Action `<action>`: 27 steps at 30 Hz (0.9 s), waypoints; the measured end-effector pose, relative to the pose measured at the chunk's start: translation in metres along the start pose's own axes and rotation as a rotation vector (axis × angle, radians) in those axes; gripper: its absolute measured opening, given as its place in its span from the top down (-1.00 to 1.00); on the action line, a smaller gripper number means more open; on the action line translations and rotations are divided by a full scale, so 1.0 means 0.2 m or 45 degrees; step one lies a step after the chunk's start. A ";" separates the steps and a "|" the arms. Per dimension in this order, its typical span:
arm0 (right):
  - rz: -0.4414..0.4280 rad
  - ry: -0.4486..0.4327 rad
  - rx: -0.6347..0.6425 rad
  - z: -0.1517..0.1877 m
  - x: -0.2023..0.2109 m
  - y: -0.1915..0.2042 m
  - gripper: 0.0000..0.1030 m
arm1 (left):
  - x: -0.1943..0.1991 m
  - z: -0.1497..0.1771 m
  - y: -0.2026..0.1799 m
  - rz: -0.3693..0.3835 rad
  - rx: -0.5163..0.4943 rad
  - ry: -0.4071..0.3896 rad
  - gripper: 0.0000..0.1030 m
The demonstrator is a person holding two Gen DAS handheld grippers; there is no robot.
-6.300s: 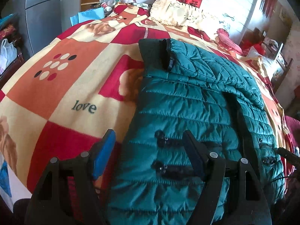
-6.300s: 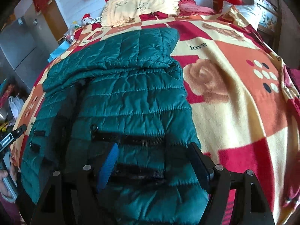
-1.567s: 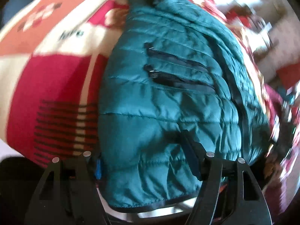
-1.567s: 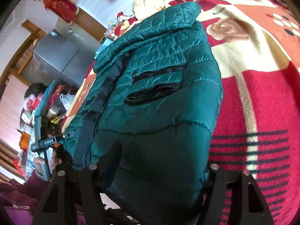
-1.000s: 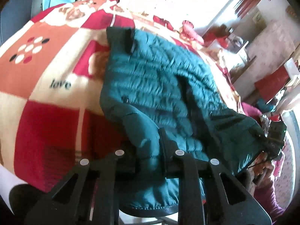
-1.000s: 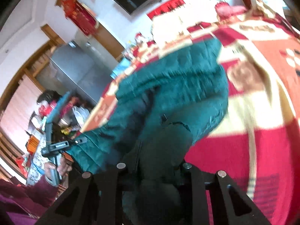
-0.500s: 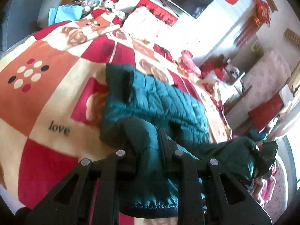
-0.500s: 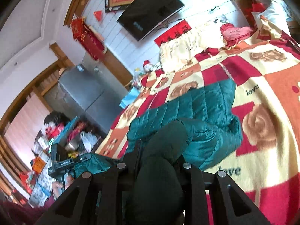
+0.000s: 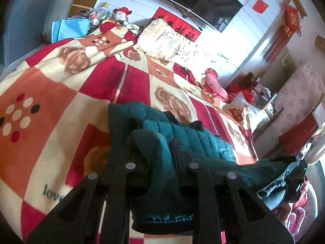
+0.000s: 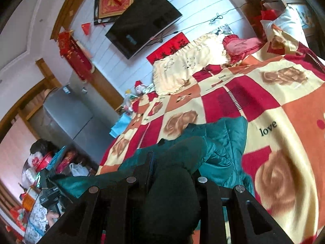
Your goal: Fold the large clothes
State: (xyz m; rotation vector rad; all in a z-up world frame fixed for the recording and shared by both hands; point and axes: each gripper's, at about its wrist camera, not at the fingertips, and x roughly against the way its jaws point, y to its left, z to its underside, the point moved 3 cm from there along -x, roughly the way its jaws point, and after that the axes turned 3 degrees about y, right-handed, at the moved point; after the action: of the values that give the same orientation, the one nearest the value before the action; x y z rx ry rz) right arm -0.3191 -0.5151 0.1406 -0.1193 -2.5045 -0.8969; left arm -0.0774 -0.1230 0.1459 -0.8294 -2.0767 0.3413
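A teal quilted puffer jacket lies on a bed with a red, orange and cream blanket. My left gripper is shut on the jacket's hem and holds it lifted over the rest of the jacket. My right gripper is shut on the other hem corner, also raised; the jacket hangs from it toward the bed. The other gripper shows at the far edge of each view, its hold hidden by fabric.
A cream pillow and a pink heart cushion lie at the head of the bed. A wall TV hangs above. A grey cabinet and clutter stand at the left of the bed.
Both grippers closed on the jacket's bottom hem, then lifted it up and carried it toward the collar, so the jacket now doubles over itself.
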 end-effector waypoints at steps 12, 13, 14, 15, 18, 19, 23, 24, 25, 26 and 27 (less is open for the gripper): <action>0.227 0.056 -0.001 -0.24 -0.46 -0.21 0.57 | -0.44 -0.20 0.13 -0.175 0.059 0.023 0.67; 0.243 0.064 -0.016 -0.25 -0.51 -0.24 0.57 | -0.50 -0.21 0.15 -0.194 0.060 0.033 0.67; 0.256 0.072 -0.025 -0.25 -0.55 -0.27 0.57 | -0.52 -0.22 0.16 -0.205 0.061 0.039 0.67; 0.266 0.079 -0.030 -0.26 -0.58 -0.29 0.57 | -0.57 -0.22 0.17 -0.220 0.059 0.050 0.67; 0.314 0.091 -0.046 -0.25 -0.67 -0.36 0.57 | -0.66 -0.22 0.18 -0.253 0.054 0.080 0.67; 0.326 0.099 -0.068 -0.24 -0.70 -0.39 0.57 | -0.69 -0.22 0.19 -0.251 0.067 0.097 0.66; 0.278 0.147 -0.234 -0.22 -0.79 -0.52 0.25 | -0.71 -0.23 0.22 -0.208 0.119 0.135 0.57; 0.257 0.139 -0.244 -0.23 -0.77 -0.51 0.13 | -0.70 -0.24 0.22 -0.182 0.118 0.153 0.56; 0.246 0.129 -0.236 -0.24 -0.76 -0.50 -0.22 | -0.68 -0.25 0.22 -0.163 0.119 0.165 0.53; 0.236 0.114 -0.212 -0.25 -0.73 -0.47 -0.51 | -0.66 -0.26 0.22 -0.141 0.122 0.175 0.48; 0.239 0.097 -0.195 -0.25 -0.70 -0.44 -0.56 | -0.63 -0.27 0.22 -0.113 0.130 0.182 0.44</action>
State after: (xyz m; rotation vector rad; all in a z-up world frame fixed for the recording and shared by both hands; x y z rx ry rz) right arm -0.1961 -0.6056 0.0591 -0.3570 -2.3083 -0.9936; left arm 0.0372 -0.1782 0.0781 -0.6786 -1.9397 0.3271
